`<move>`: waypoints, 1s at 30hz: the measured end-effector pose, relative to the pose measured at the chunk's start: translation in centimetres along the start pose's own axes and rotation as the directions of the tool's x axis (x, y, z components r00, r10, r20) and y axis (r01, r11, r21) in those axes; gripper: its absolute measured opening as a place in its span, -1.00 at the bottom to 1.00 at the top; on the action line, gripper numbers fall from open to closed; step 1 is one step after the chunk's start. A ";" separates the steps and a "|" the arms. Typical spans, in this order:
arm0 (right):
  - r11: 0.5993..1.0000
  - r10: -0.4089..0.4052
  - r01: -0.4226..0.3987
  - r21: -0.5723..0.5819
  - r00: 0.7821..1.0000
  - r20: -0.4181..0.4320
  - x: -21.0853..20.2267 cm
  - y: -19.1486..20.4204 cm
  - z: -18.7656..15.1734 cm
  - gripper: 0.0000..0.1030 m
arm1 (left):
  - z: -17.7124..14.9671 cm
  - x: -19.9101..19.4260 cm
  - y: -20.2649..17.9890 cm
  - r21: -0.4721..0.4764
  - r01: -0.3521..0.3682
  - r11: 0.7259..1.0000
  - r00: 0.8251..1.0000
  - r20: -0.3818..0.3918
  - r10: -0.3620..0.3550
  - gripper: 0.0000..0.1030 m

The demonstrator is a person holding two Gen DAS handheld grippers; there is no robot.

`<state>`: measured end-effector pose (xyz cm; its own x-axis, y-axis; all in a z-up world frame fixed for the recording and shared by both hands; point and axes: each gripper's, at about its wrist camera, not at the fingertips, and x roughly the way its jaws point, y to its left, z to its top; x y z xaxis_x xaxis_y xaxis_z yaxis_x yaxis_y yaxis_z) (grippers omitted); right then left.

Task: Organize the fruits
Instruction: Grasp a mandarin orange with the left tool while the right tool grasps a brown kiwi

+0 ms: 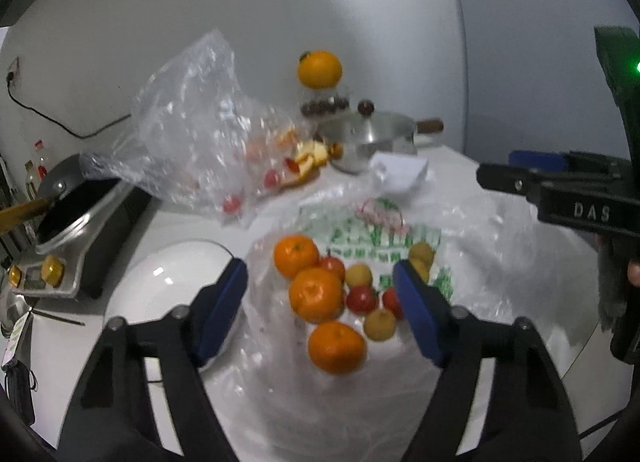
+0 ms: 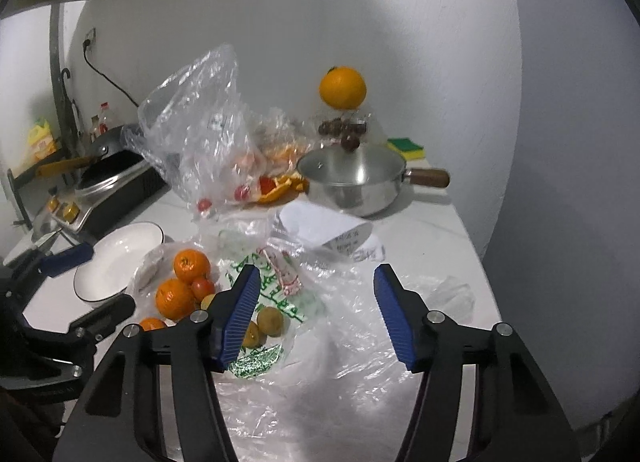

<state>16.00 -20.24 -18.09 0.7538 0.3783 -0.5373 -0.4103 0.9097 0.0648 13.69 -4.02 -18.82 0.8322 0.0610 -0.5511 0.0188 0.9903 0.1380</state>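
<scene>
Three tangerines [image 1: 316, 294], small red fruits [image 1: 361, 299] and small yellow fruits [image 1: 379, 325] lie on a flattened plastic bag with green print [image 1: 380, 242]. My left gripper [image 1: 319, 265] hangs open over this pile, its blue pads either side of it and touching no fruit. In the right wrist view the same tangerines [image 2: 191, 265] and yellow fruits [image 2: 269, 321] lie left of my right gripper [image 2: 318, 268]. It is open over the printed bag [image 2: 280, 286], with nothing held. A white plate [image 2: 120, 258] sits left of the fruit.
A steel pot with a lid [image 2: 352, 182] stands at the back, with a jar topped by a big orange [image 2: 342, 87] behind it. A crumpled clear bag with peel [image 2: 208, 142] rises at centre left. A cooker with a pan [image 2: 116, 178] is at the left. The table edge runs along the right.
</scene>
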 end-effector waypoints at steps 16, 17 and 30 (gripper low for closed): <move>0.995 0.099 -0.095 0.035 0.987 -0.126 5.8 0.2 -1.5 0.06 | -3.3 3.1 -0.1 0.017 0.060 0.998 0.984 -0.170 -0.057 -0.02; 0.995 0.101 -0.098 0.032 0.986 -0.132 6.1 0.3 -1.6 0.00 | -3.3 3.1 -0.1 0.023 0.064 0.998 0.983 -0.171 -0.060 -0.04; 0.984 0.170 -0.152 0.098 0.961 -0.217 8.8 1.0 -2.1 -0.21 | -4.0 4.1 -0.4 0.065 0.103 0.993 0.974 -0.208 -0.088 -0.19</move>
<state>21.21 -16.36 -24.50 0.5431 0.4811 -0.6882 -0.4677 0.8540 0.2279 14.86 -3.62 -24.41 0.6937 -0.0014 -0.7203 0.1403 0.9811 0.1332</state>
